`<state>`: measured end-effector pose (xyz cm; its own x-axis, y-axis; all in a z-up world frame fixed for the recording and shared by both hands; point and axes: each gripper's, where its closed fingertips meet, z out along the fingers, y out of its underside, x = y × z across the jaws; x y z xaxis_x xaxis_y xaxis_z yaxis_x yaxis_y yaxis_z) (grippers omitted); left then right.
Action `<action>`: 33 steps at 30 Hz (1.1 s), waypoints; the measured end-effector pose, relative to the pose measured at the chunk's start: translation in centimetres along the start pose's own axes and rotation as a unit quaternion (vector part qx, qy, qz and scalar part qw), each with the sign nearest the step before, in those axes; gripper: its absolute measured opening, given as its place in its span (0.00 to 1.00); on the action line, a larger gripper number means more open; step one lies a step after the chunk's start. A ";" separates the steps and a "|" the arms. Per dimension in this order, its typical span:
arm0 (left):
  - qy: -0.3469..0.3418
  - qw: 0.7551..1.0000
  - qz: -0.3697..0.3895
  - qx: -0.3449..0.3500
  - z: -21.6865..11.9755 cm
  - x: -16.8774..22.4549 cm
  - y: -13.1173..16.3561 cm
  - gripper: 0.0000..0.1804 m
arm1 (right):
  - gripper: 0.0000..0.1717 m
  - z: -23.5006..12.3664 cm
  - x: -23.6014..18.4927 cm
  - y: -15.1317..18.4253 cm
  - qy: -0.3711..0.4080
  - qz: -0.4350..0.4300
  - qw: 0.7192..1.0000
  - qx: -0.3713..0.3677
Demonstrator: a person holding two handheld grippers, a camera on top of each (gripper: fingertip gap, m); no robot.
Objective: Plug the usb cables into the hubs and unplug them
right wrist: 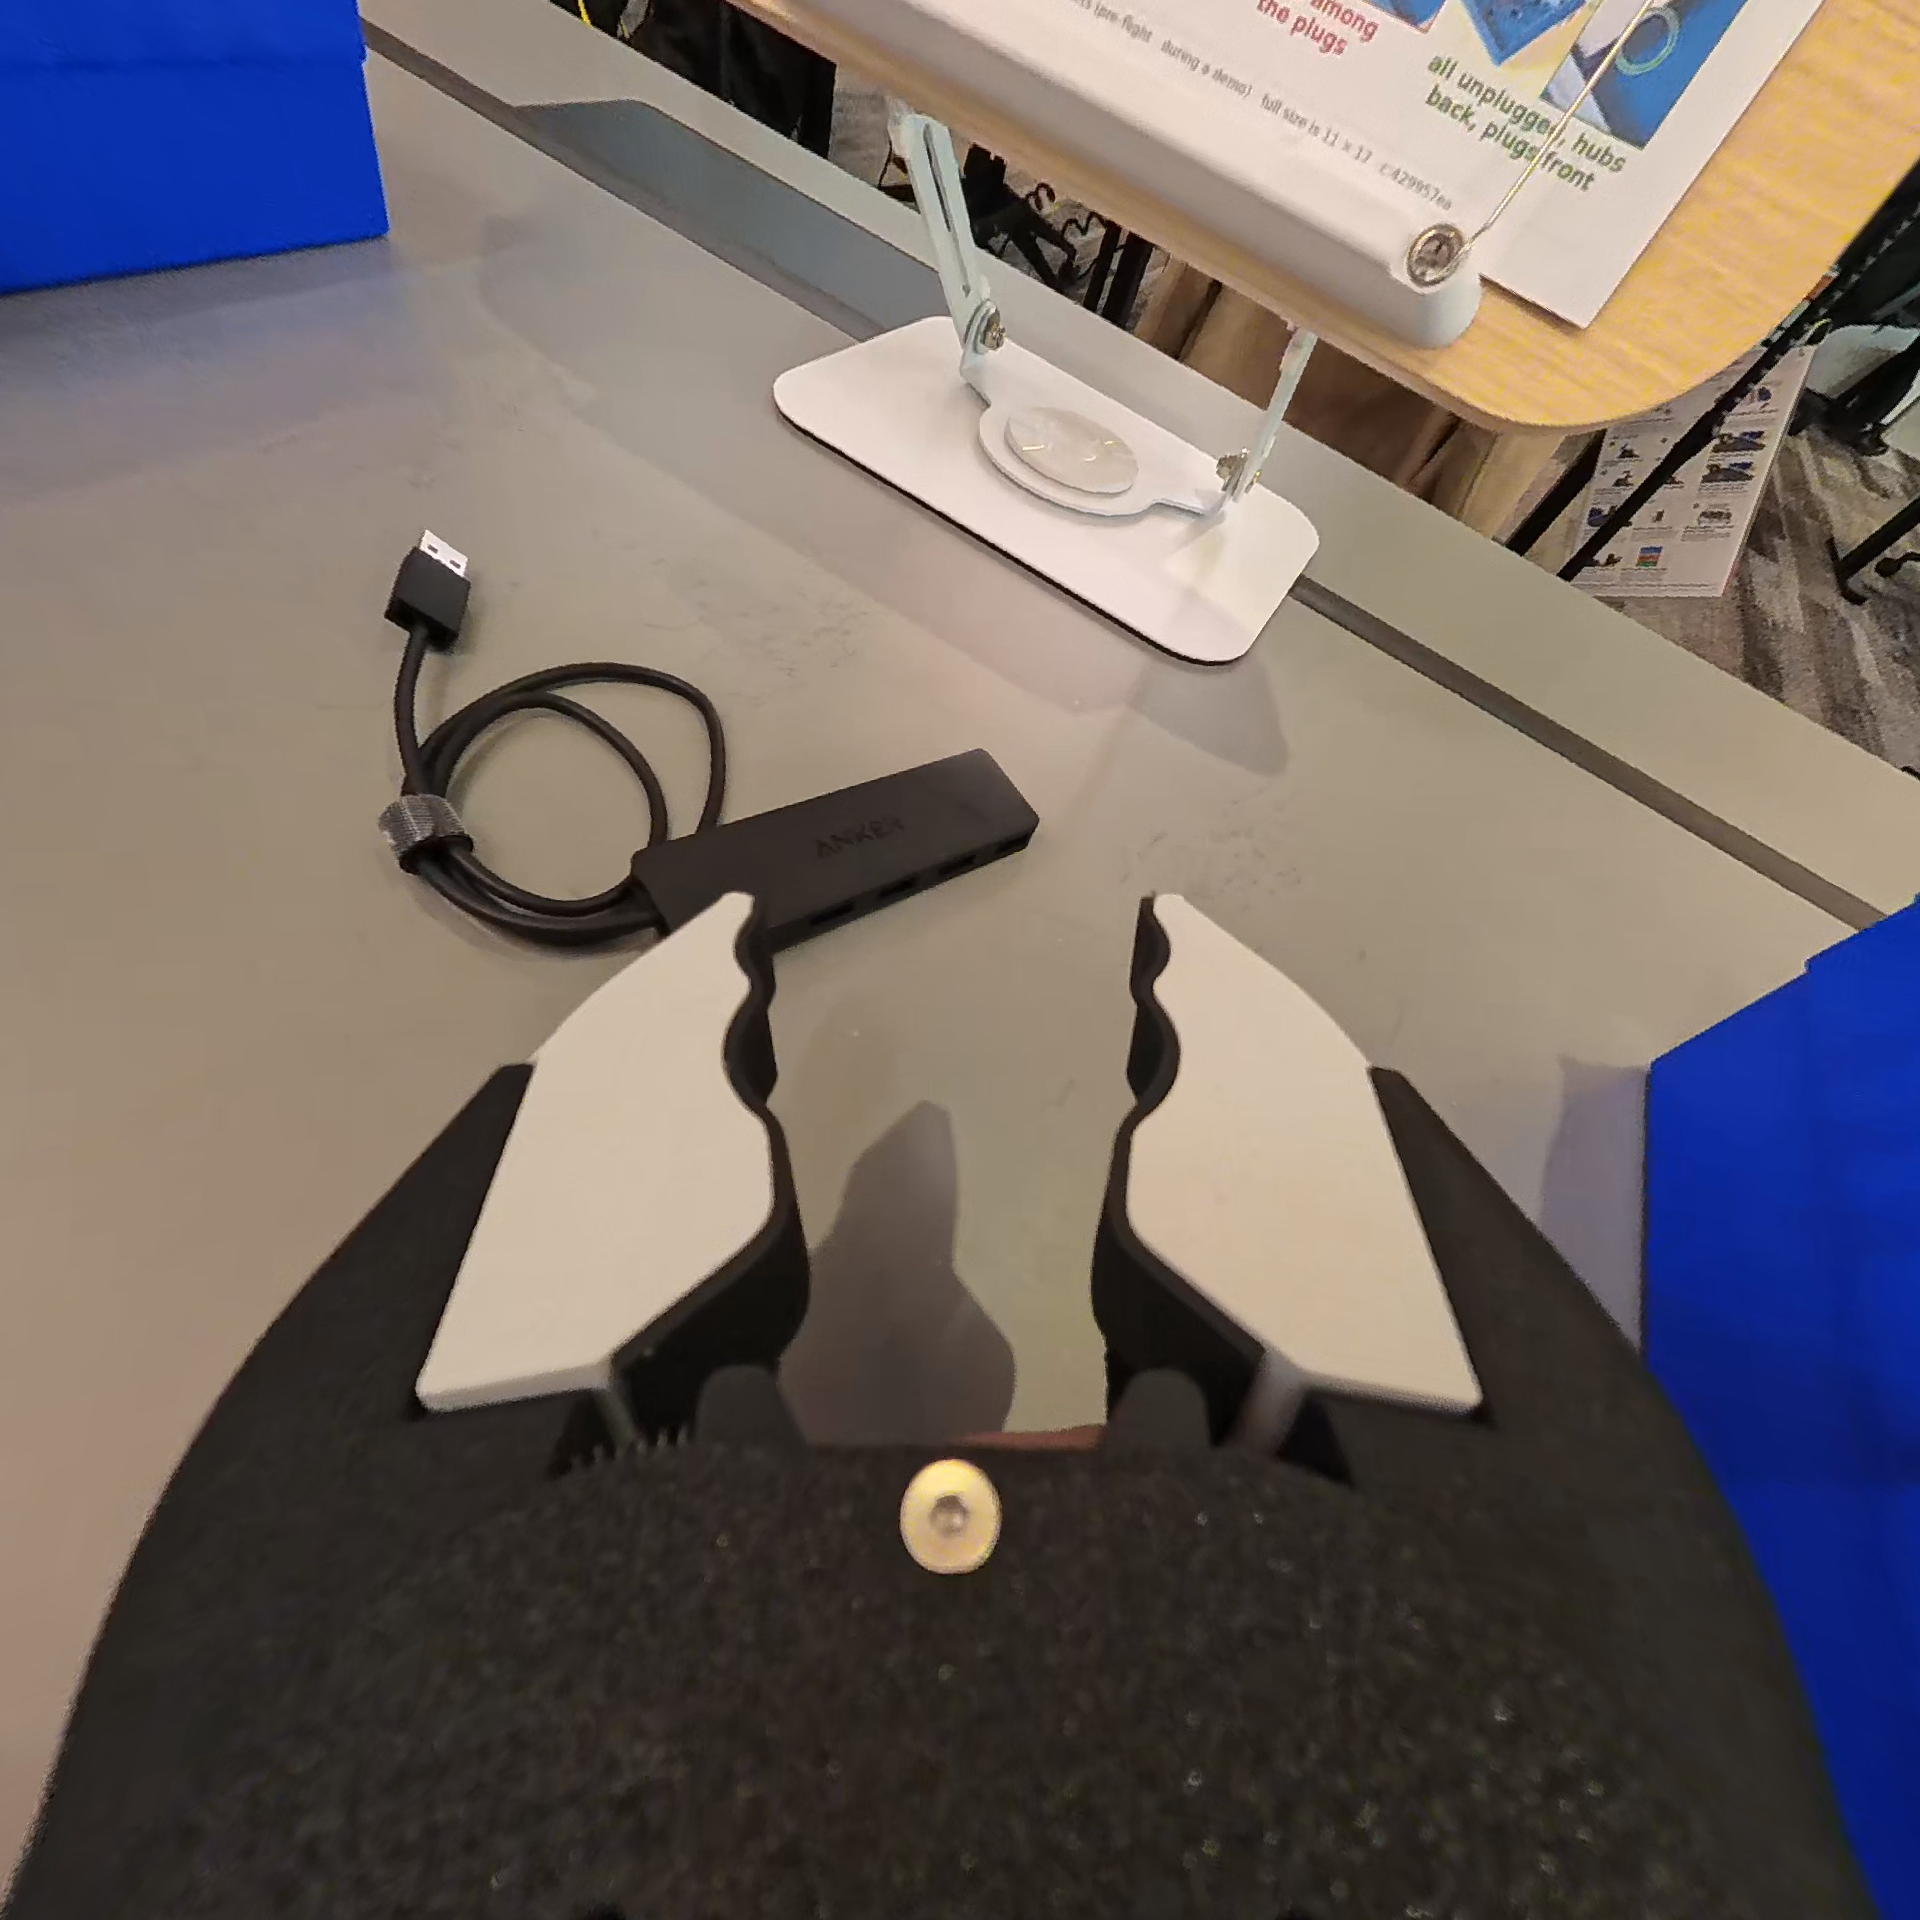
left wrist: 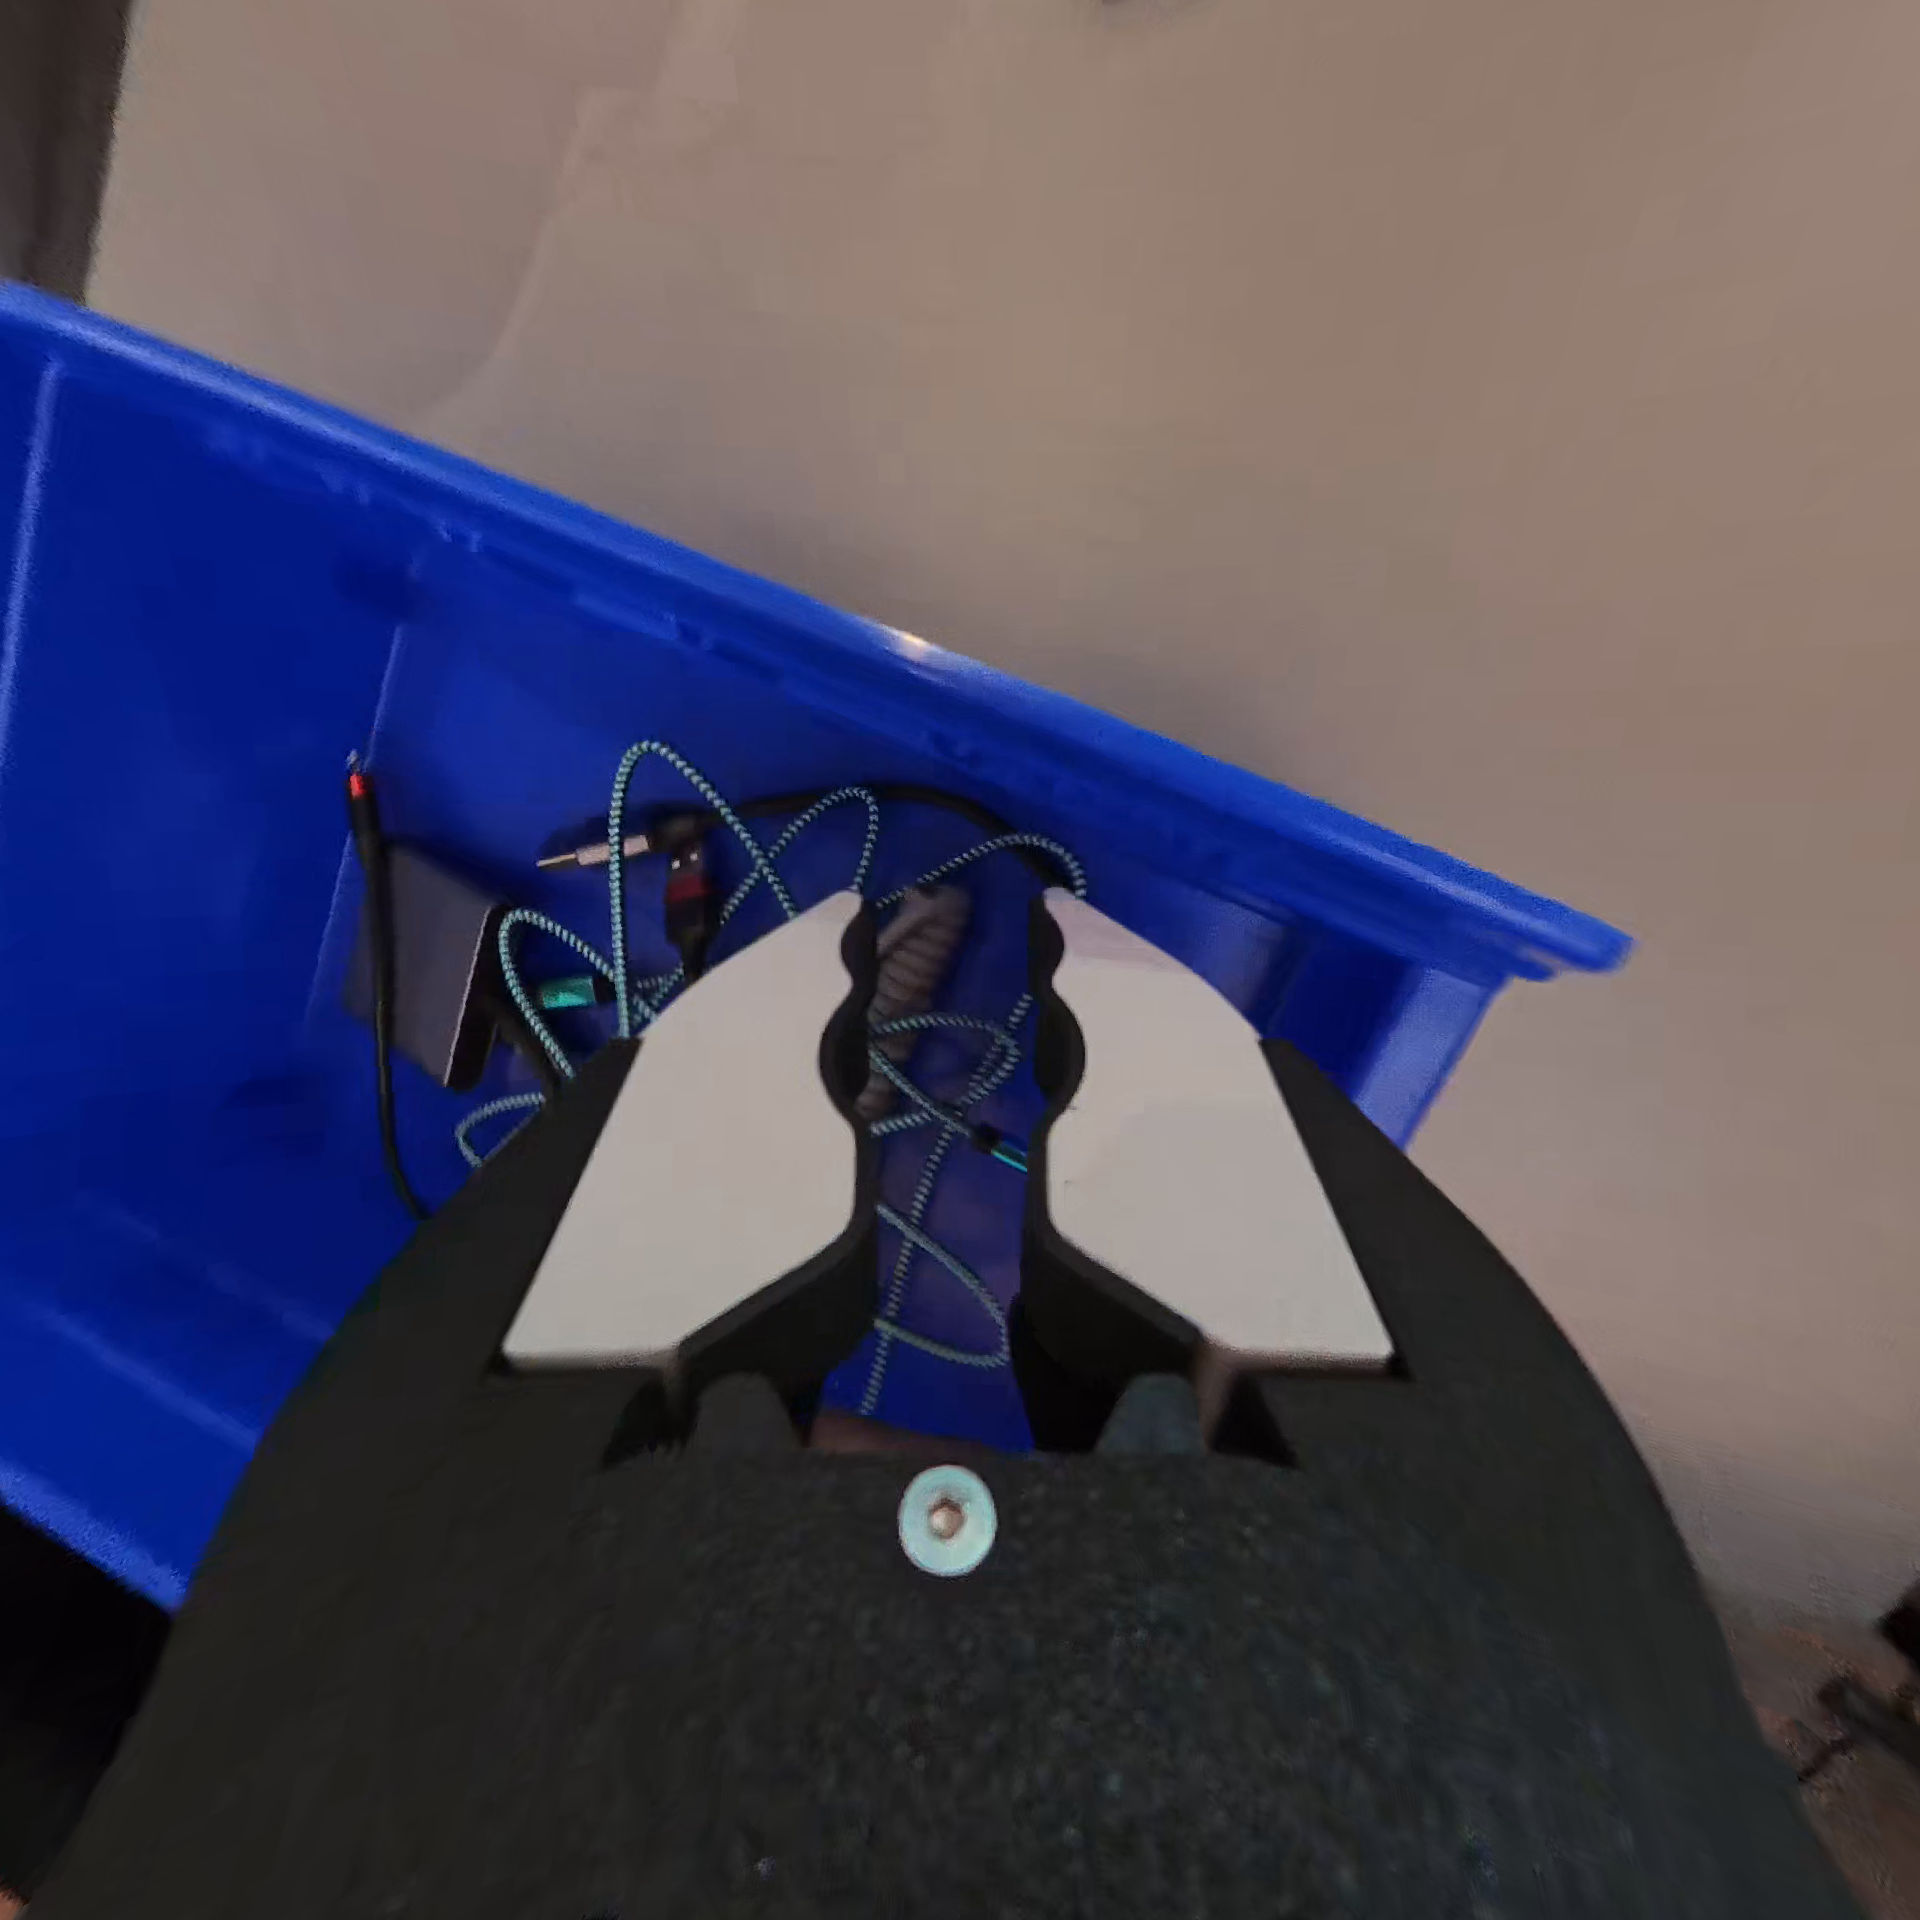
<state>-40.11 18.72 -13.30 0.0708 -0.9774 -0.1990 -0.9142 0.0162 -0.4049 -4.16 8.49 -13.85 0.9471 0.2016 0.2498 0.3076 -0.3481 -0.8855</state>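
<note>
In the left wrist view my left gripper [left wrist: 951, 904] reaches into a blue bin [left wrist: 727, 623] over a tangle of cables. Its fingers stand a little apart. A grey coiled cable [left wrist: 914, 956] and a teal braided cable [left wrist: 644, 790] show in the gap, but the pads do not press on them. A black cable with a red plug [left wrist: 686, 883] and a grey hub [left wrist: 426, 966] lie further left in the bin. In the right wrist view my right gripper [right wrist: 945, 914] is wide open and empty above the grey table [right wrist: 312, 1039]. A black USB hub [right wrist: 852, 831] with its coiled lead [right wrist: 561, 748] lies just beyond its left finger.
A white stand [right wrist: 1049, 478] holding a board with a printed sheet is behind the hub. Blue bins stand at the far left [right wrist: 177, 135] and the near right [right wrist: 1787, 1247]. The table's far edge runs diagonally behind the stand.
</note>
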 end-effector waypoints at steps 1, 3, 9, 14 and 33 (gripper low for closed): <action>0.012 1.000 0.008 -0.015 0.8 -0.3 0.3 0.15 | 0.39 0.0 0.1 0.0 0.001 -0.001 1.000 -0.001; 0.030 0.998 0.017 -0.051 2.1 -0.9 1.3 0.15 | 0.38 0.0 0.2 0.0 0.002 0.001 1.000 0.000; 0.058 0.989 0.048 -0.126 4.7 -0.7 4.1 0.16 | 0.38 0.2 0.3 0.2 0.004 0.001 1.000 -0.005; 0.045 0.989 0.064 -0.123 4.8 -0.9 3.9 0.10 | 0.38 0.2 0.2 0.3 0.004 -0.004 1.000 -0.008; -0.152 0.927 -0.071 0.335 -25.1 -9.1 -12.2 0.09 | 0.37 -0.1 0.1 0.2 0.004 -0.008 1.000 -0.003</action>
<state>-39.64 22.14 15.83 0.3746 -0.8766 -0.3022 -0.4408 0.1183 -0.8898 -4.00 8.39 -13.97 0.9426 0.1995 0.2676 0.3236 -0.3498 -0.8792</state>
